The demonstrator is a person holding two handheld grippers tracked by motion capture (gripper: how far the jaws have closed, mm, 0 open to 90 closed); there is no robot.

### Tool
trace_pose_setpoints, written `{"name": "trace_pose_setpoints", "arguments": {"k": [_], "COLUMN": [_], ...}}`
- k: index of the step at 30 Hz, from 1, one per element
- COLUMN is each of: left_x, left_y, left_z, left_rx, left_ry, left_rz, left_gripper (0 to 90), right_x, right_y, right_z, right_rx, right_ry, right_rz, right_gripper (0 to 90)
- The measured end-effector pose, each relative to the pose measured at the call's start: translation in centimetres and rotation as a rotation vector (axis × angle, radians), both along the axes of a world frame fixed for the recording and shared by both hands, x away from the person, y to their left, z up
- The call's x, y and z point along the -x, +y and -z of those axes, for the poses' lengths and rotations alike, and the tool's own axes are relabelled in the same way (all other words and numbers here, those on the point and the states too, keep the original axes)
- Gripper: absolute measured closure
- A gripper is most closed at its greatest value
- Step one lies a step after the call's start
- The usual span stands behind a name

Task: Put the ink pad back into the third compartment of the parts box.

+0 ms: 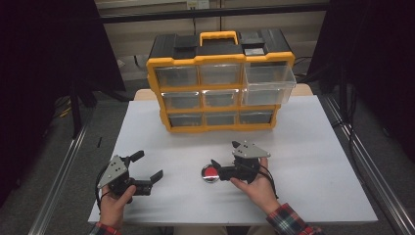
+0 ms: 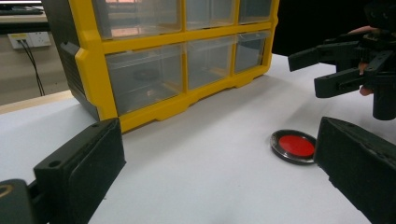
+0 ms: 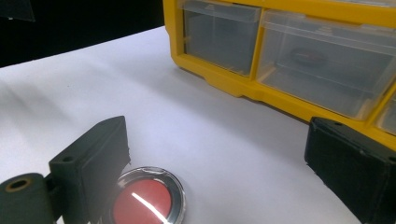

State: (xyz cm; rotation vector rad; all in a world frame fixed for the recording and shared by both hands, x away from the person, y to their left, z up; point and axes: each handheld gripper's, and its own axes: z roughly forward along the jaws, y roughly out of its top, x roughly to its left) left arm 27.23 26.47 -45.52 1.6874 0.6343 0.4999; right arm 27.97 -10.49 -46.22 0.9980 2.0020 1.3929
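A round red disc with a shiny metal rim lies flat on the white table. My right gripper, held in a hand, points left with its jaws open just over the disc. In the right gripper view the disc sits low, beside the left jaw of the right gripper, and is not gripped. The left gripper stands open at the front left, empty, and points toward the disc. From the left gripper, the right gripper shows at the upper right.
A yellow and black drawer cabinet with clear drawers stands at the back middle of the table. Its top right drawer is pulled out. A dark ring-shaped item lies inside one lower drawer. Metal rails run along both table sides.
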Motion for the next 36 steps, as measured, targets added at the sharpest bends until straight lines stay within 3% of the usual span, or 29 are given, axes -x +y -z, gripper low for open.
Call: {"name": "trace_pose_setpoints", "arguments": {"k": [15, 23, 27, 28, 36], "left_x": [0.0, 0.0, 0.0, -0.1, 0.0], "left_y": [0.1, 0.1, 0.1, 0.2, 0.1], "left_z": [0.0, 0.0, 0.0, 0.0, 0.0], "left_rx": [-0.004, -0.004, -0.003, -0.021, -0.01], "left_ry": [-0.002, -0.002, 0.0, -0.002, 0.005], "left_rz": [-0.002, -0.001, -0.002, 0.006, 0.003], "left_gripper": [2.0, 2.0, 1.9, 2.0, 2.0], "right_x": [-0.5, -0.7, -0.7, -0.7, -0.9], "right_y": [1.0, 1.7, 1.9, 2.0, 2.5], "right_z": [1.1, 1.5, 1.8, 1.9, 2.4], "right_rx": [0.02, 0.051, 0.052, 0.054, 0.088], "right_ry": [0.061, 0.121, 0.157, 0.16, 0.223], "right_rz": [-0.034, -0.119, -0.131, -0.137, -0.208], "right_gripper": [6.0, 6.0, 6.9, 7.2, 14.0]}}
